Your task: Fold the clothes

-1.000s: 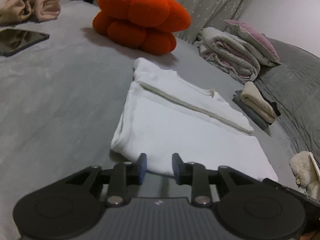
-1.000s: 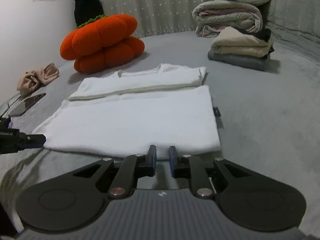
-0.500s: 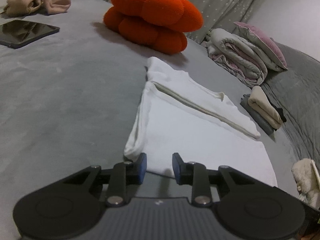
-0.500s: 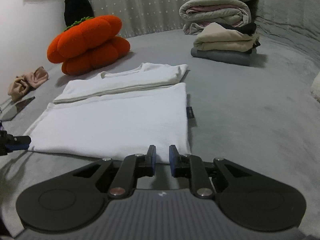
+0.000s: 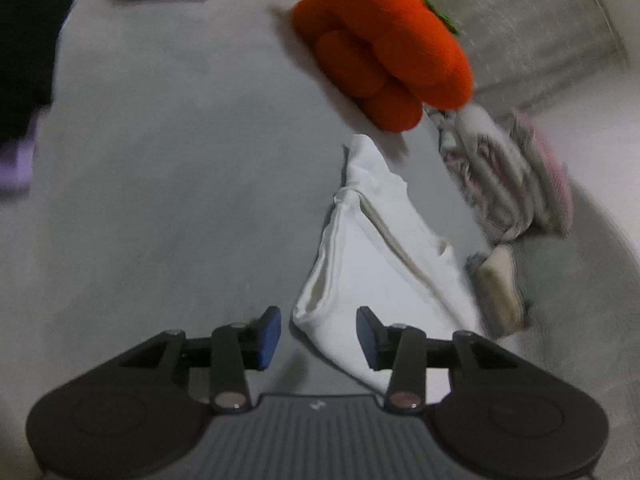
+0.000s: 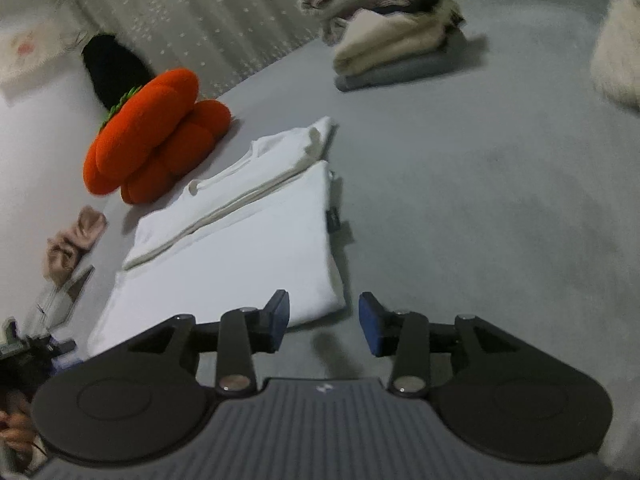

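Observation:
A white shirt, sleeves folded in, lies flat on the grey bed; it also shows in the left wrist view. My left gripper is open, its jaws on either side of the shirt's near left corner, just above it. My right gripper is open and empty, its fingers just off the shirt's near right corner, over the bedcover.
An orange pumpkin cushion sits behind the shirt. Folded clothes and rolled blankets are stacked at the back right. A beige cloth and a phone lie to the left. A fluffy white item is at far right.
Both grippers have opened from nearly shut. The left has swung toward the shirt's left corner and the right toward its right corner; both views tilted and blurred.

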Motion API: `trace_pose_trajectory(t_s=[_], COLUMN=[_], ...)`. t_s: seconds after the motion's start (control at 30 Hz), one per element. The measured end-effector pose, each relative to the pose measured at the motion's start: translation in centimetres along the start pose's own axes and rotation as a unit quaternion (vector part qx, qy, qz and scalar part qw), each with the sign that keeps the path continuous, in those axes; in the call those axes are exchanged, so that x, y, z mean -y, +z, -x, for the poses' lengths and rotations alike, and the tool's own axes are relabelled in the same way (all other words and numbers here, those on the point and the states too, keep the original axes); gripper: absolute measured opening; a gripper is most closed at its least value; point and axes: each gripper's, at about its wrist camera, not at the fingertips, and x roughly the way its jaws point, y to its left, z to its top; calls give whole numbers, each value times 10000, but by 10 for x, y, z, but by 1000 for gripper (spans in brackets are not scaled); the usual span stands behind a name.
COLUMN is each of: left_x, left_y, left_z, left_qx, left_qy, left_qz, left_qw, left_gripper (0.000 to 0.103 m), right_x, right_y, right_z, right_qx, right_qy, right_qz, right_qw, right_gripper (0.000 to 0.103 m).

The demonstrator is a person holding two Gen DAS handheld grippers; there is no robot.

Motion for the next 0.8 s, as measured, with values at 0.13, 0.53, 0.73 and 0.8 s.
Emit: trace_pose_trajectory(t_s=[0.13,0.53,0.73,0.8], left_x=[-20,-24,-16,-11], left_y=[-8,-17,-17,-17], left_z=[-4,-14,-22,-25], left_qx=[-357,-371,-147,-52], left_qy=[-384,-544,-407,-340], left_qz=[656,1056,988,890], left_qw=[9965,9922,9942,9954], left_gripper=[44,44,44,44], right_x=[16,33,34,33], right_y=[1,2,-2,-1], right_z=[3,5,4,-1], right_qx=[-146,-556,-530,-444], right_qy=[335,710,722,736], right_qz=[-659,-1867,-2047,-2033], right_qw=[9972,9783,9747,9753], right_gripper=[43,43,43,43])
